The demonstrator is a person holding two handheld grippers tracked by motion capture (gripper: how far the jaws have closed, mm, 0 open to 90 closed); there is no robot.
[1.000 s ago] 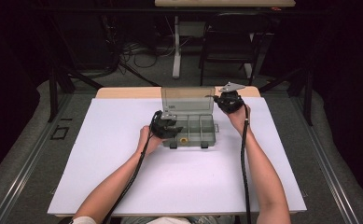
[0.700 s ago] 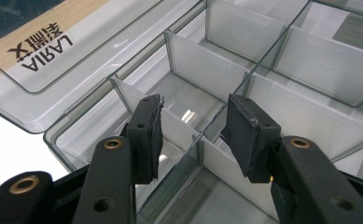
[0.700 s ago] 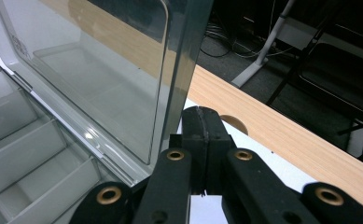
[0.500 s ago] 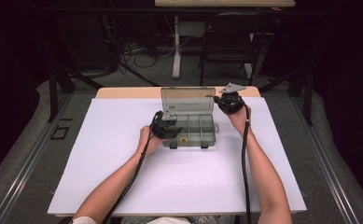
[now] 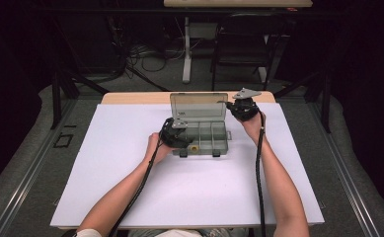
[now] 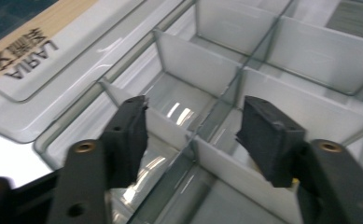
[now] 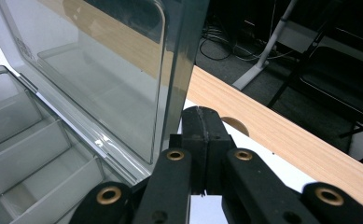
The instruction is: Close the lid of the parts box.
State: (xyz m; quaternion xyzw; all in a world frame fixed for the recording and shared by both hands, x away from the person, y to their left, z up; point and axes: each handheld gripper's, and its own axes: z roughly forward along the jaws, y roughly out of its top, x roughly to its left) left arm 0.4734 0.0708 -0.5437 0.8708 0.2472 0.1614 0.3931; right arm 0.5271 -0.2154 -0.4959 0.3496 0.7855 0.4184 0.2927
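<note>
Grey see-through plastic is what the work turns on: a shallow compartment box [image 5: 207,136] sits near the far edge of the white tabletop [image 5: 130,197], about midway between its left and right edges, with its lid [image 5: 199,105] standing upright at the back. A strip of bare wood [image 5: 130,98] runs along the far edge behind it.

The left gripper [image 5: 175,137] rests at the box's front left corner, leaning in over the compartments. In the left gripper view its two black pads [image 6: 128,135] stand apart, roughly halfway wide, and they have just been opening; between them lies the crossing of the thin dividers [image 6: 195,140], with no pad pressing on anything. A small yellowish thing [image 5: 194,147] lies in the front row of the box, just beside that gripper; I cannot tell what it is.

The right gripper [image 5: 239,106] is up at the lid's right edge, near the far right corner of the box. In the right gripper view its jaws are pressed tight together with nothing between them, their tip just beside the lid's edge [image 7: 188,56]; whether it touches the lid I cannot say.

Both forearms stretch across the tabletop from its near edge, a black cable [image 5: 258,187] trailing along the right one.
</note>
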